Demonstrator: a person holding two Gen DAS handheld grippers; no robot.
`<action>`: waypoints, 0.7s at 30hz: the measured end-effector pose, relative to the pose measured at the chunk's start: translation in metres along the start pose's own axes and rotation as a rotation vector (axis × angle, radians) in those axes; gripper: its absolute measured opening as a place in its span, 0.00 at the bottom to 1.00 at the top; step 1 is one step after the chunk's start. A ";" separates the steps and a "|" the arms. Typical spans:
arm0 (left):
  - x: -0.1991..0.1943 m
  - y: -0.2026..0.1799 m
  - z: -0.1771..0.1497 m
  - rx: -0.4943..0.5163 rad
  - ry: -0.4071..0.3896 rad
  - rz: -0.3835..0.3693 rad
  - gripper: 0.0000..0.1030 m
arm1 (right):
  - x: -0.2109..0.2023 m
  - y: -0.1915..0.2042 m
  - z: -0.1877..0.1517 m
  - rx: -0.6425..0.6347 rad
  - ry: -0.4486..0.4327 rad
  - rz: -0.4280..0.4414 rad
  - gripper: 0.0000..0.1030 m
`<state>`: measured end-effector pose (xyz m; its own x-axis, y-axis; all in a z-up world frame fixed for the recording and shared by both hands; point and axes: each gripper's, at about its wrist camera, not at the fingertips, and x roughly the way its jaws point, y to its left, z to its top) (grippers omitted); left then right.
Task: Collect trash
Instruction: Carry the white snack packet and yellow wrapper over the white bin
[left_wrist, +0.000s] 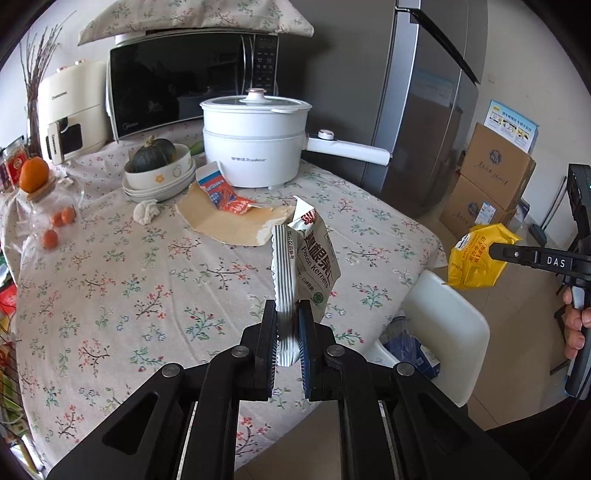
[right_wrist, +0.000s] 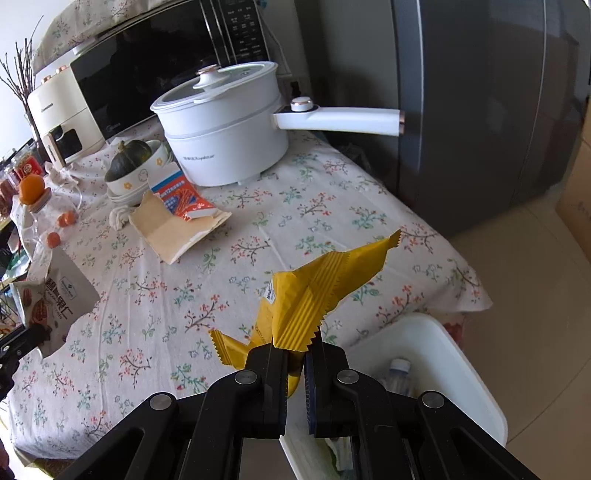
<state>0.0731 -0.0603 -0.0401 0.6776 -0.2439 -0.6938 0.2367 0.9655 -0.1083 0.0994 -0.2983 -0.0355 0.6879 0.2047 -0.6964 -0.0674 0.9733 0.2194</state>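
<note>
My left gripper (left_wrist: 287, 314) is shut on a white pecan kernel packet (left_wrist: 308, 258), which stands upright above the table's near right part. The same packet (right_wrist: 59, 291) shows at the left edge of the right wrist view. My right gripper (right_wrist: 295, 354) is shut on a crumpled yellow wrapper (right_wrist: 314, 291), held over the table edge just left of a white trash bin (right_wrist: 461, 373). From the left wrist view the yellow wrapper (left_wrist: 476, 258) hangs beyond the table's right side, above the bin (left_wrist: 443, 325). On the table lie a torn carton (left_wrist: 225, 210) and a crumpled tissue (left_wrist: 146, 211).
A white electric pot (left_wrist: 255, 144) with a long handle, a microwave (left_wrist: 192, 81), stacked bowls holding a squash (left_wrist: 159, 173) and a jar topped by an orange (left_wrist: 35, 175) stand at the back. A grey fridge (left_wrist: 424, 103) and cardboard boxes (left_wrist: 487, 184) are on the right. A bottle (right_wrist: 399, 373) lies in the bin.
</note>
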 end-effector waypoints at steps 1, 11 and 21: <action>0.003 -0.007 0.000 0.001 0.006 -0.017 0.10 | -0.002 -0.007 -0.003 0.022 0.009 -0.005 0.05; 0.043 -0.092 -0.015 0.155 0.096 -0.156 0.11 | -0.021 -0.073 -0.031 0.201 0.082 -0.077 0.05; 0.088 -0.148 -0.034 0.254 0.192 -0.235 0.11 | -0.024 -0.097 -0.044 0.206 0.112 -0.134 0.05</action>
<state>0.0737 -0.2216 -0.1094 0.4477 -0.4105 -0.7944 0.5507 0.8265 -0.1167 0.0571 -0.3927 -0.0703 0.5958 0.0972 -0.7973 0.1754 0.9530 0.2472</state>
